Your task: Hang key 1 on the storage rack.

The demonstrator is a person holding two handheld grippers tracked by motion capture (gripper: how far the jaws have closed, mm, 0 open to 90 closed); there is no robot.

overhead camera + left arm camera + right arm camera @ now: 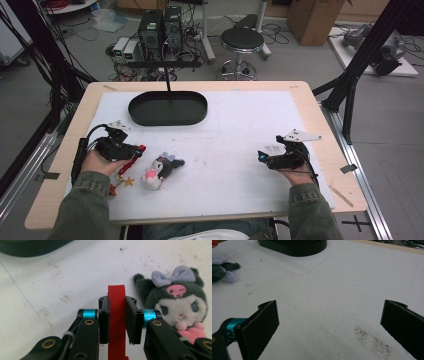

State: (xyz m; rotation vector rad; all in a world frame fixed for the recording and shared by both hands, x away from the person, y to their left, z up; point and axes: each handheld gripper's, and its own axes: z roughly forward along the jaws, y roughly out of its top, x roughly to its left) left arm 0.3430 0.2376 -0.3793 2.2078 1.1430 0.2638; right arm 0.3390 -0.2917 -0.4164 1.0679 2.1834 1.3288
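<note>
Nearest the person, the left tool has its jaws clamped on a flat red strap, which runs up between the two pads and sticks out past their tips. From the high view, the strap trails back toward a small gold star lying on the worktop by the left sleeve. Just beside that tool lies a plush toy, dark with a lilac bow, a white face and a pink body, resting on the white mat. Over on the other side, well apart from the toy, the right tool hovers low above bare mat with its jaws spread wide and nothing between them. Farther back, a black oval tray sits on the mat near the far edge.
</note>
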